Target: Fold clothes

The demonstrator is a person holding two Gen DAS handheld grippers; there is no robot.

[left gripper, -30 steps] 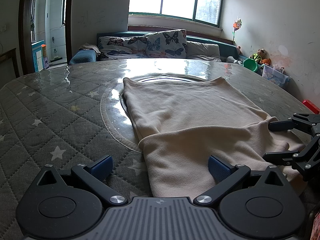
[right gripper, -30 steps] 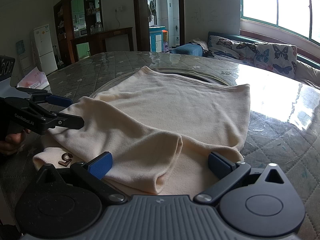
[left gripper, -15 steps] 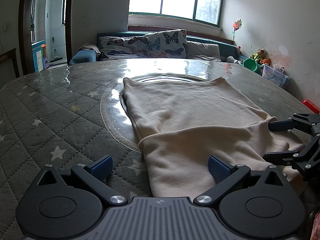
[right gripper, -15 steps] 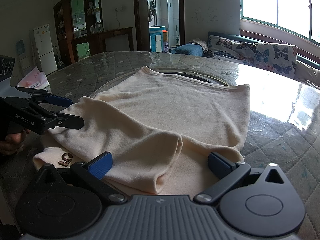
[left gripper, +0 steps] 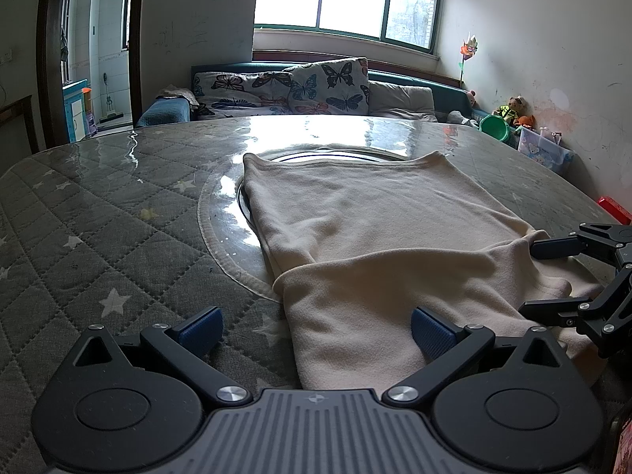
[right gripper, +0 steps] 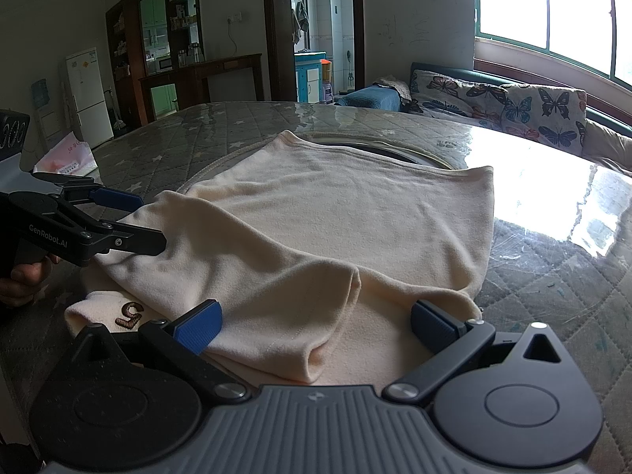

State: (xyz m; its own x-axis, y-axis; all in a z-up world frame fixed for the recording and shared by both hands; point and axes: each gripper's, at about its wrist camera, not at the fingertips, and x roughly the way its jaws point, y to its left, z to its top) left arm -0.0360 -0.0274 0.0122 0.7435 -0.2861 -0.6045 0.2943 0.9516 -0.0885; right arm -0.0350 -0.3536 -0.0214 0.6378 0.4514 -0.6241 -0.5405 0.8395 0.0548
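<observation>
A cream garment lies flat on the quilted table, its long axis running toward twelve o'clock from both grippers, near end folded back over itself. The left gripper straddles the near left corner and the right gripper the near right, each wide open and gripping nothing, so both hands sit equally near the folded edge. Nothing visibly differs from the frames a second earlier; both tools hold position.
</observation>
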